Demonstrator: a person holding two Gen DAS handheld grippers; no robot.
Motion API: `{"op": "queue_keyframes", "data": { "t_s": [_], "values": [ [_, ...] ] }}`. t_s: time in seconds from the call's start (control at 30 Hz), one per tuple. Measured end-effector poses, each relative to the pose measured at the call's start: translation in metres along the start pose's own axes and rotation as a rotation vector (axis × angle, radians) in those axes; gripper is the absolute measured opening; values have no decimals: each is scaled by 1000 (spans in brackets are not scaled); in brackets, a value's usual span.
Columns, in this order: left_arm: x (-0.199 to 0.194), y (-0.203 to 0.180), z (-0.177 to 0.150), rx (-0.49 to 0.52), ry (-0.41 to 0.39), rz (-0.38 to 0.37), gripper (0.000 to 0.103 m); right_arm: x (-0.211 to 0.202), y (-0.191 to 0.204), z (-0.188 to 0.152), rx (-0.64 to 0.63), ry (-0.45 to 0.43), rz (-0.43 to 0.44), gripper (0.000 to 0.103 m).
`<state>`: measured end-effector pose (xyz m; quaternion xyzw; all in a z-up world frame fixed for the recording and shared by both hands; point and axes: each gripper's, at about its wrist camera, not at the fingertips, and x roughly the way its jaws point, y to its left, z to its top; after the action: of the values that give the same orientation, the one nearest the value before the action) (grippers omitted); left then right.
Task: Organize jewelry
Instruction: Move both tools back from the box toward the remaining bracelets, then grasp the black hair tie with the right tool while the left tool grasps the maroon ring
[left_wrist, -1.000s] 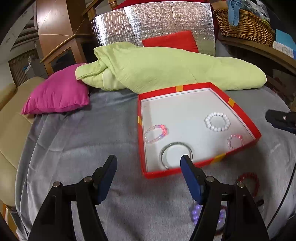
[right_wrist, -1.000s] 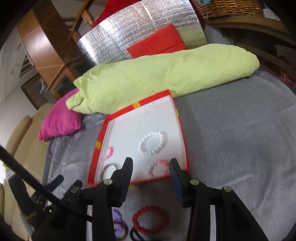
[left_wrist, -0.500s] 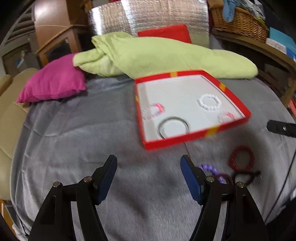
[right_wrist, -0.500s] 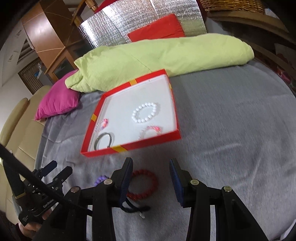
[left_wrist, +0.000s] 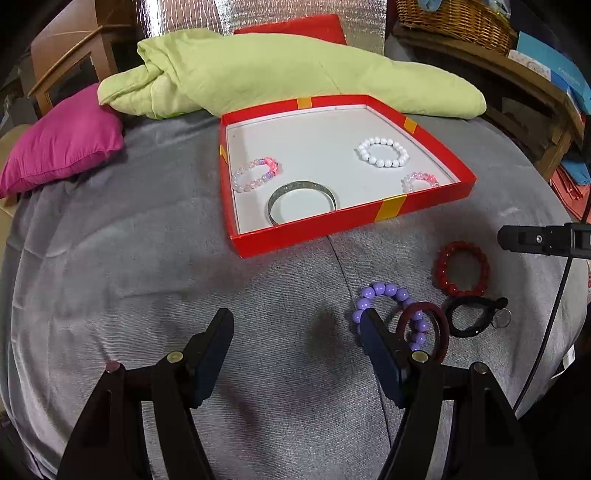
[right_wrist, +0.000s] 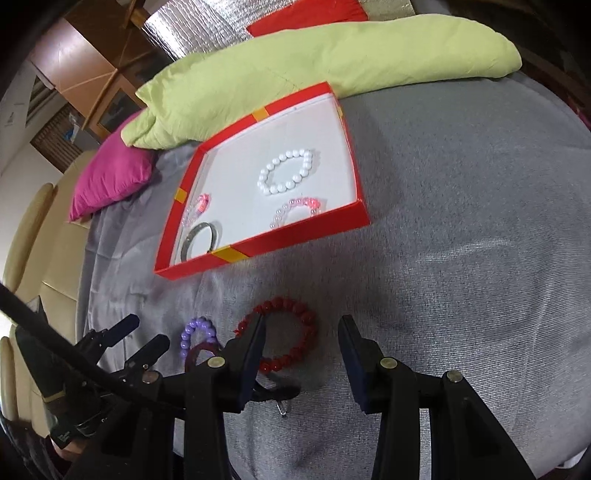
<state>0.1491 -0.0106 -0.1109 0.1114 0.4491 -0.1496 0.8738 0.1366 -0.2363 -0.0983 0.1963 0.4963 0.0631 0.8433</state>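
Observation:
A red box (left_wrist: 391, 208) (right_wrist: 258, 247) with a white floor lies on the grey cover. It holds a white bead bracelet (left_wrist: 383, 152) (right_wrist: 286, 171), two pink bead bracelets (left_wrist: 255, 174) (left_wrist: 420, 180) and a silver bangle (left_wrist: 302, 201). In front of the box lie a red bead bracelet (left_wrist: 461, 267) (right_wrist: 291, 339), a purple bead bracelet (left_wrist: 388, 295) (right_wrist: 195, 332), a dark red ring (left_wrist: 423, 330) and a black band (left_wrist: 474, 317). My left gripper (left_wrist: 295, 328) is open and empty, left of the loose pieces. My right gripper (right_wrist: 301, 332) is open and empty above the red bracelet.
A green quilt (left_wrist: 277, 74) lies behind the box, with a magenta cushion (left_wrist: 62, 140) at the left. A wicker basket (left_wrist: 454, 14) stands on a wooden shelf at the back right. A beige sofa edge (right_wrist: 33, 229) runs along the left.
Both grippers have pulled back from the box toward me. The loose bracelets in front of the box have come into view. Both stay open.

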Motion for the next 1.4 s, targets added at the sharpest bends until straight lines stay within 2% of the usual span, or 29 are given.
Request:
{"op": "queue_keyframes", "data": {
  "t_s": [0.27, 0.4, 0.57, 0.63, 0.77, 0.87, 0.93, 0.97, 1.0, 1.07, 1.2, 1.4],
  "values": [
    [-9, -4, 2, 26, -23, -43, 72, -4, -1, -3, -49, 33, 27, 44],
    [-10, -8, -2, 70, -12, -66, 72, -7, 4, -14, -151, 80, 84, 44],
    [-10, -8, -8, 121, -7, -61, 72, -11, 9, -27, -268, 69, 113, 44],
    [-7, -7, -10, 118, 6, -56, 72, -9, 12, -30, -291, 65, 105, 44],
    [-9, -8, -8, 101, 1, -107, 72, 0, 24, -33, -333, 76, 93, 44],
    [-11, -10, -7, 111, -16, -111, 71, 18, 34, -39, -387, 114, 40, 44],
    [-11, -9, -7, 111, -15, -120, 65, 26, 38, -43, -411, 125, 10, 44],
    [-10, -9, -7, 109, -11, -128, 59, 27, 40, -44, -432, 116, 2, 44],
    [-10, -8, -7, 109, -7, -138, 53, 25, 41, -46, -448, 108, 0, 35],
    [-9, -8, -7, 111, -3, -150, 48, 23, 39, -45, -452, 99, -1, 15],
    [-11, -12, -7, 122, -15, -175, 48, 16, 29, -39, -417, 80, -35, 13],
    [-12, -22, -6, 160, -23, -215, 48, -19, 3, -21, -303, -11, 37, 12]
  ]
}}
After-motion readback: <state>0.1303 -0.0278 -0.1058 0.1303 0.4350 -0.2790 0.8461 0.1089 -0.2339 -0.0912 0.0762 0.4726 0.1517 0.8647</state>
